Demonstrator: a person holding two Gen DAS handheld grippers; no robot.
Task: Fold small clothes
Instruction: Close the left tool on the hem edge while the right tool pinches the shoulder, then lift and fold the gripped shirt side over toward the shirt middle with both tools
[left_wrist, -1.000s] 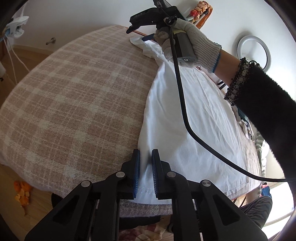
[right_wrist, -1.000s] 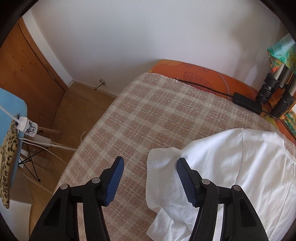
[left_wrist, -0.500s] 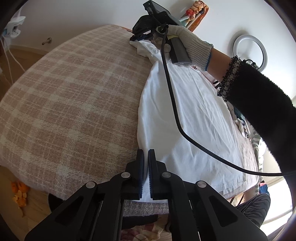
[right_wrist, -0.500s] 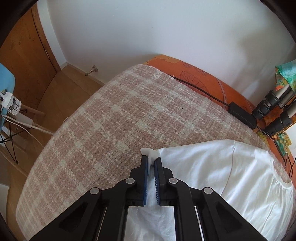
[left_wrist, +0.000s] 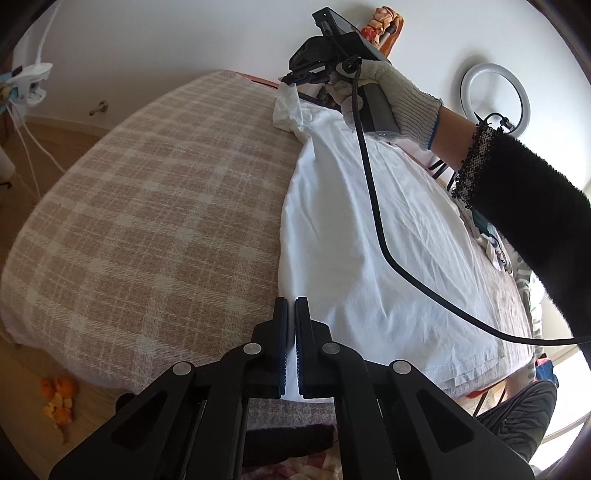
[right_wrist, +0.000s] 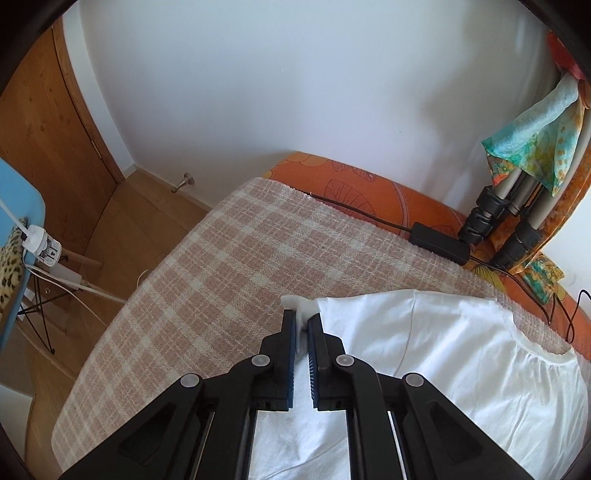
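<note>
Both grippers pinching a wrinkly white cotton shirt (left_wrist: 369, 240): L gripper (left_wrist: 290, 314) w/ hem edge, R gripper (right_wrist: 302, 325) w/ sleeve tip, over woven plaid blanket (left_wrist: 166, 221).

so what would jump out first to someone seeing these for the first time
The white shirt spread along the right half of the plaid blanket, pinched along one side by both grippers. The left gripper is shut on its near hem; the right gripper, held by a gloved hand at the far end, is shut on a sleeve corner. In the right wrist view, the orange bed cover beyond the blanket also stands out.
</note>
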